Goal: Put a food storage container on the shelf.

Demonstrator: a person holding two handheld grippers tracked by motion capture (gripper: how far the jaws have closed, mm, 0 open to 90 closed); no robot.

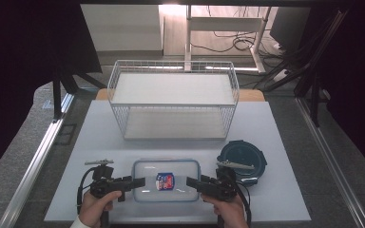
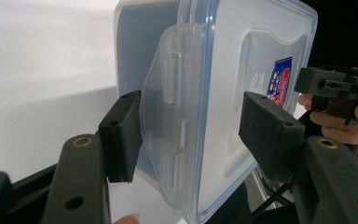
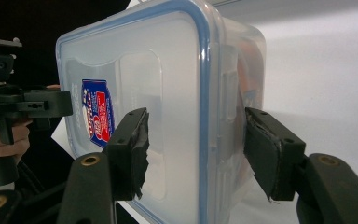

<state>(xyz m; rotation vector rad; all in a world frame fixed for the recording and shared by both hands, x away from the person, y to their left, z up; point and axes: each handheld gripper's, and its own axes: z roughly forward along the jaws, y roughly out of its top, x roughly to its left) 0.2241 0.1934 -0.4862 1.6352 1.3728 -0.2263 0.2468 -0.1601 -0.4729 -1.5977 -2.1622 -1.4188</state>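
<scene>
A clear rectangular food container (image 1: pixel 166 175) with a blue-rimmed lid and a red and blue label lies flat near the front edge of the white tabletop (image 1: pixel 100 135). My left gripper (image 1: pixel 140 182) reaches in at its left short end. In the left gripper view, the container (image 2: pixel 223 70) sits between the jaws of the left gripper (image 2: pixel 193 135), one pad on the side latch and the other on the lid. My right gripper (image 1: pixel 191 181) holds the opposite end. There the container (image 3: pixel 168 70) stands between the pads of the right gripper (image 3: pixel 200 151), which press lid and underside.
A white wire basket (image 1: pixel 171 105) with a flat shelf stands behind the container at mid table. A dark blue round lid (image 1: pixel 242 153) lies just beyond my right gripper. The tabletop's front edge runs close under both hands.
</scene>
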